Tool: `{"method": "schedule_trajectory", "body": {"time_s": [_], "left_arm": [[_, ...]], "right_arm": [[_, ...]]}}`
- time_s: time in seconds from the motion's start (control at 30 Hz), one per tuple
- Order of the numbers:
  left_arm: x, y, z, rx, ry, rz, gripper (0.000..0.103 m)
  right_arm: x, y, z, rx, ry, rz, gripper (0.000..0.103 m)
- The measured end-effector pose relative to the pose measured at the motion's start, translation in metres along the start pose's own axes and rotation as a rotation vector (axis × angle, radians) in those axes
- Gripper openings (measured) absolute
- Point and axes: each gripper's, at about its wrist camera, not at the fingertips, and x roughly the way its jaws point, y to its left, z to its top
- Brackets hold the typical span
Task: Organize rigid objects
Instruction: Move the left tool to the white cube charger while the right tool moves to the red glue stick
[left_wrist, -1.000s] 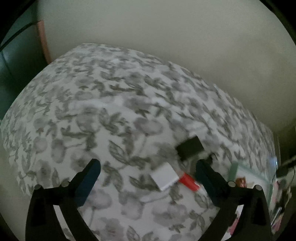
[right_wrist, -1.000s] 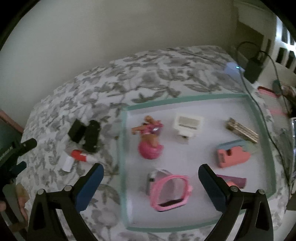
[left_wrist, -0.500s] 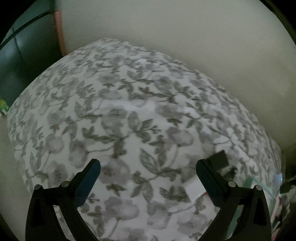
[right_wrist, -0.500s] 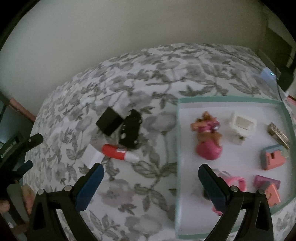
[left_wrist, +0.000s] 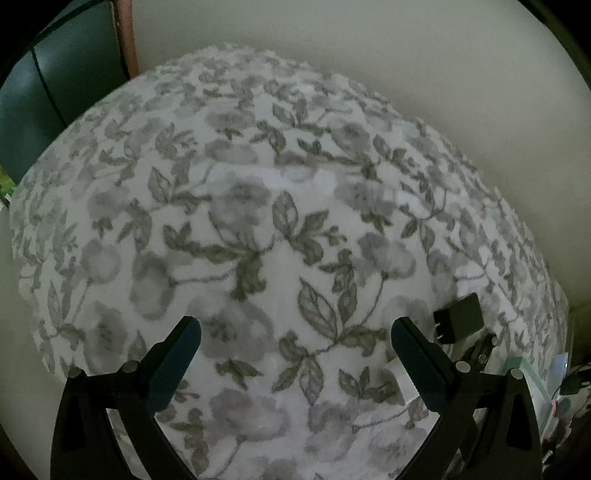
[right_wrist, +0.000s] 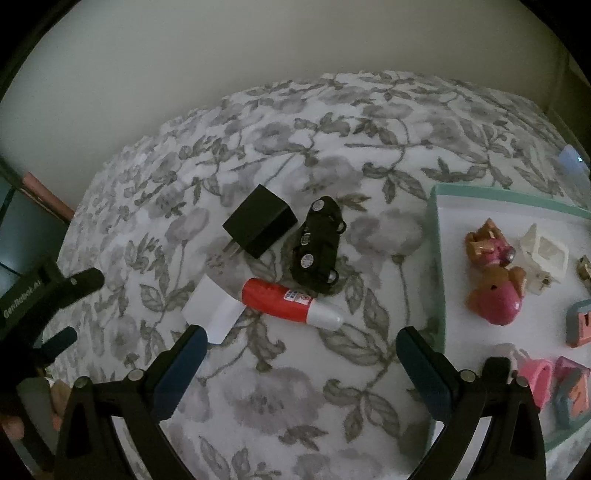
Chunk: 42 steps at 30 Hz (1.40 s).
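Both tongs, left gripper (left_wrist: 295, 354) and right gripper (right_wrist: 301, 354), gape empty; the smooth red-and-white plastic tube (right_wrist: 291, 302) looks light and slippery, best pinched mid-barrel

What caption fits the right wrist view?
Open right gripper above red glue stick, black charger and toy car beside tray.

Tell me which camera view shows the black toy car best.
The right wrist view: the black toy car lies whole on the floral cover, between charger and tray. In the left wrist view only a sliver shows behind the left gripper's fingers.
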Motion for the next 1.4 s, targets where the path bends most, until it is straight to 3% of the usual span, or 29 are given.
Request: {"method": "schedule_trajectory", "body": {"time_s": [0.27, 0.77, 1.4], "left_arm": [[0.023, -0.024, -0.007, 0.067, 0.084, -0.03, 0.103], [0.054, -0.083, -0.024, 0.224, 0.144, -0.066, 0.103], [0.049, -0.072, -0.023, 0.254, 0.179, -0.084, 0.103]], "right_arm": [[0.016, -0.007, 0.006, 0.042, 0.024, 0.006, 0.103], [0.012, -0.025, 0.009, 0.075, 0.019, 0.001, 0.103], [0.014, -0.024, 0.006, 0.044, 0.038, -0.013, 0.103]]}}
